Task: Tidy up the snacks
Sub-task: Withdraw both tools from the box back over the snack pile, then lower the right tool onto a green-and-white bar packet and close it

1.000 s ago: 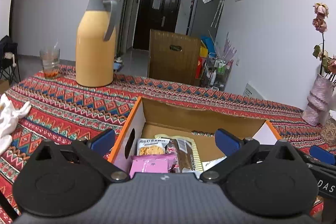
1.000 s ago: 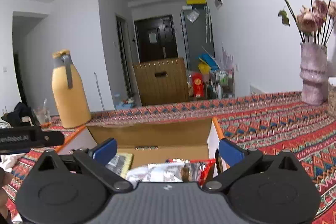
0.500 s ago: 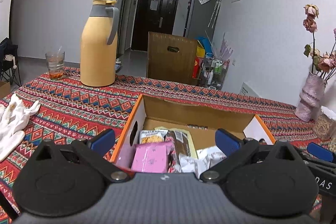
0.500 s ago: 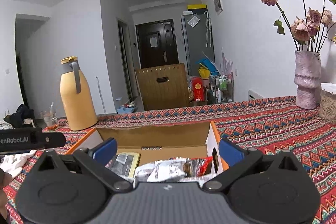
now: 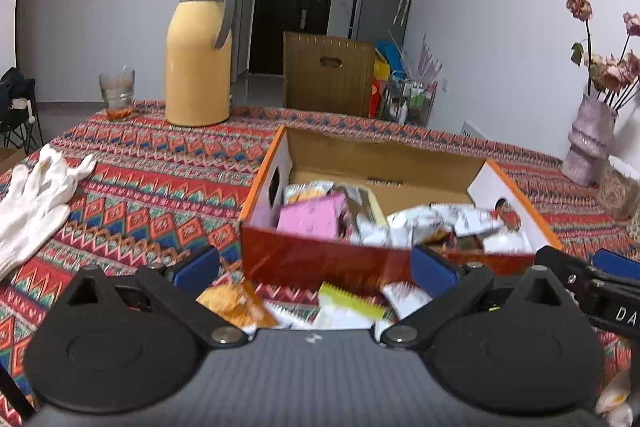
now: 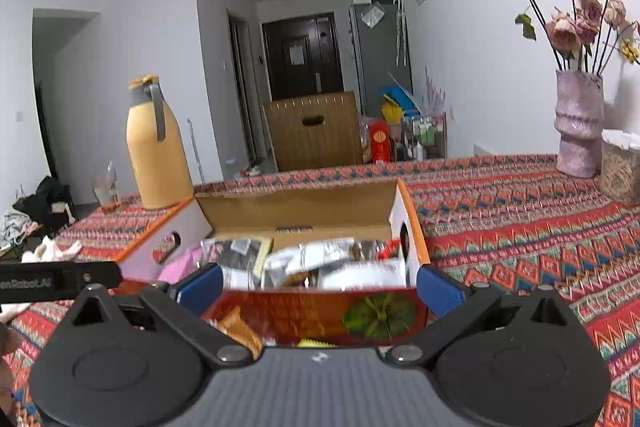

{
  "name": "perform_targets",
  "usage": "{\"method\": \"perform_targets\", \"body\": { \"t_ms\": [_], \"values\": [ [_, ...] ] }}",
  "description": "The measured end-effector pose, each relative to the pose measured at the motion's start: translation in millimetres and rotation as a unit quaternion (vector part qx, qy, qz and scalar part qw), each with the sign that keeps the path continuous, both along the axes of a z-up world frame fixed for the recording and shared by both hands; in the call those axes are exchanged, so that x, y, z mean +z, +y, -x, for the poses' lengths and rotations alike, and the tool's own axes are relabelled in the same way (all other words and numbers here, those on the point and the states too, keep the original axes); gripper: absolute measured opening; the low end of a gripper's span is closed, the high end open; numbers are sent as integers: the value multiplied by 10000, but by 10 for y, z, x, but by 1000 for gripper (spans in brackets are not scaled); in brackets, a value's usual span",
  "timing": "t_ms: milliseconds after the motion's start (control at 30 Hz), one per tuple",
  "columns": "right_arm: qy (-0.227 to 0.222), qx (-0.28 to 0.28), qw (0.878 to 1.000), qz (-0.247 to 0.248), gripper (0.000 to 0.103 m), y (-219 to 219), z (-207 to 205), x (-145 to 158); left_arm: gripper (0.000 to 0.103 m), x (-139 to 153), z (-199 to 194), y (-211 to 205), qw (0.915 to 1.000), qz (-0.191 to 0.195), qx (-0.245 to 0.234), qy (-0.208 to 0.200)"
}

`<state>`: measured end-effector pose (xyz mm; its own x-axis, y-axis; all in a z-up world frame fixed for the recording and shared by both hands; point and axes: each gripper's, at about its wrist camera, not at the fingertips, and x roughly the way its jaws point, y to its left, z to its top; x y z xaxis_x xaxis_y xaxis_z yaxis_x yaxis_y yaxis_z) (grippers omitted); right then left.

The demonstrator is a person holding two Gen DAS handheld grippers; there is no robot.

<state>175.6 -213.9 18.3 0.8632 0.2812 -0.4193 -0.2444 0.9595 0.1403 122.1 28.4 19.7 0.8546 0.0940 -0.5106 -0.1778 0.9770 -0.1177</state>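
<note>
Left wrist view shows the left hand-held gripper (image 5: 316,267) spread wide and holding nothing, poised above loose snack packets (image 5: 236,303) lying on the tabletop (image 5: 160,183) just in front of an open cardboard box (image 5: 384,259). More snacks (image 5: 312,215), a pink packet among them, fill the box. Right wrist view shows the right hand-held gripper (image 6: 320,285) also wide and empty, facing the box's red front wall. A yellow thermos (image 5: 199,51), a glass (image 5: 116,93) and white gloves (image 5: 36,195) sit to the left; a vase (image 6: 578,123) stands well to the right.
</note>
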Motion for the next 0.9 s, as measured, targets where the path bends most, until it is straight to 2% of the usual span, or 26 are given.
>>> {"method": "perform_targets", "body": {
  "t_ms": [200, 467, 900],
  "values": [
    [234, -57, 9997, -9, 103, -56, 160, -148, 103, -149, 199, 31, 10000, 43, 56, 16],
    [390, -95, 9991, 96, 103, -103, 356, -274, 103, -380, 242, 66, 9999, -46, 139, 71],
    [499, -230, 9981, 280, 103, -81, 425, -332, 103, -496, 282, 135, 9997, 242, 3, -36]
  ]
}}
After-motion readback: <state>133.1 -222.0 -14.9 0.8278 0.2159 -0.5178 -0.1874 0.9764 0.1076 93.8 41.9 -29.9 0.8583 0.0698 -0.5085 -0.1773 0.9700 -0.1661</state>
